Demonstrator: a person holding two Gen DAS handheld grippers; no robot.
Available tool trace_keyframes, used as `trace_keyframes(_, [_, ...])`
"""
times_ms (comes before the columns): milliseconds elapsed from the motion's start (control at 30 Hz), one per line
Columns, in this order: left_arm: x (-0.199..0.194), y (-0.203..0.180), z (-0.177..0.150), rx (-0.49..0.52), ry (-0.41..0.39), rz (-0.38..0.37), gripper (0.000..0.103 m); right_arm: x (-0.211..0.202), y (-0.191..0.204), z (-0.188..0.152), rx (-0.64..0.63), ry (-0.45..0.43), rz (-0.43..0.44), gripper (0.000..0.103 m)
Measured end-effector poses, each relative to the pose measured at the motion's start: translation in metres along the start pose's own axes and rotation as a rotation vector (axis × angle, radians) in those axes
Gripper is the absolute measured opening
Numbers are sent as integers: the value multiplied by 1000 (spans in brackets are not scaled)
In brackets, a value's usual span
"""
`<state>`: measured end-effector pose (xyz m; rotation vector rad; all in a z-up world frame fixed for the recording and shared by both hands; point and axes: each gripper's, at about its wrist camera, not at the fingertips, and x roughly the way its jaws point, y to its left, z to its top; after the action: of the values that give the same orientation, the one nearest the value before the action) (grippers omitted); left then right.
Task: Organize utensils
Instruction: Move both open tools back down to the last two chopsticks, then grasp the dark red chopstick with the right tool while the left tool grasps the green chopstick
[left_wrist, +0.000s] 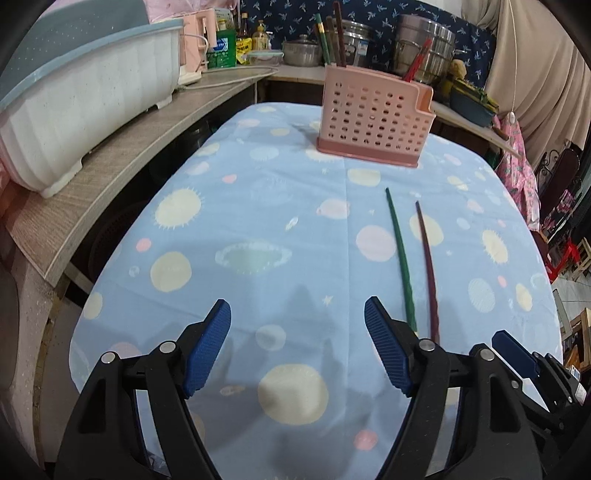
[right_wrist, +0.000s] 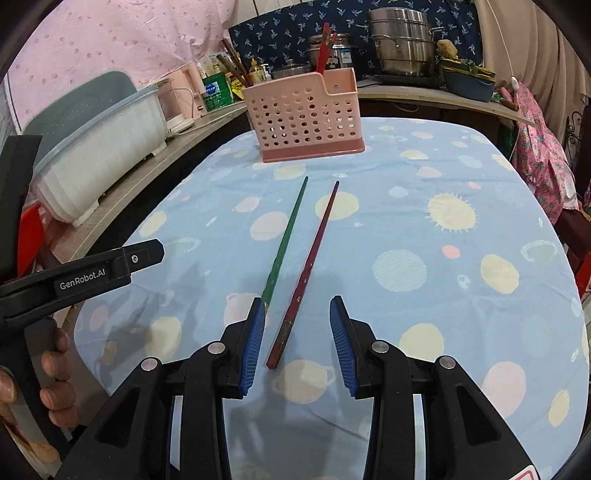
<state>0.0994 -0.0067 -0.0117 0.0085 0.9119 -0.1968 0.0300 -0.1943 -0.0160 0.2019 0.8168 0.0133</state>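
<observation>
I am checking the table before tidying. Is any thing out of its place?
Yes: a green chopstick and a dark red chopstick lie loose on the tablecloth, outside the pink holder.

Black plastic grippers, ribbed blue pads (right_wrist: 253, 343), silver rivets, white "GenRobot.AI" lettering (right_wrist: 82, 279)

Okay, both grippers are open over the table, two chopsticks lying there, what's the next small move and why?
Probably lower the right gripper and close on the dark red chopstick. Its thick end already lies between the open blue fingers, while the green chopstick sits beside the left finger. The left gripper is open over bare cloth. The pink perforated plastic utensil holder stands straight ahead.
</observation>
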Motion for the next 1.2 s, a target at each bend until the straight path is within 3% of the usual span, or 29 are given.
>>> trace_keyframes(467, [10,1,-15,16,51,13,74,33,11,-16,-37,72,-21,36])
trace_keyframes(667, [12,0,-16,18,60,12,75,38,11,-19,-49,72,-50,29])
trace_keyframes(833, [15,-2,-19,22,72,9,75,37,6,-18,-46,68,-74,9])
trace_keyframes(1200, [20,-25,-25,73,89,-17,78,29,-25,-19,27,52,-99,7])
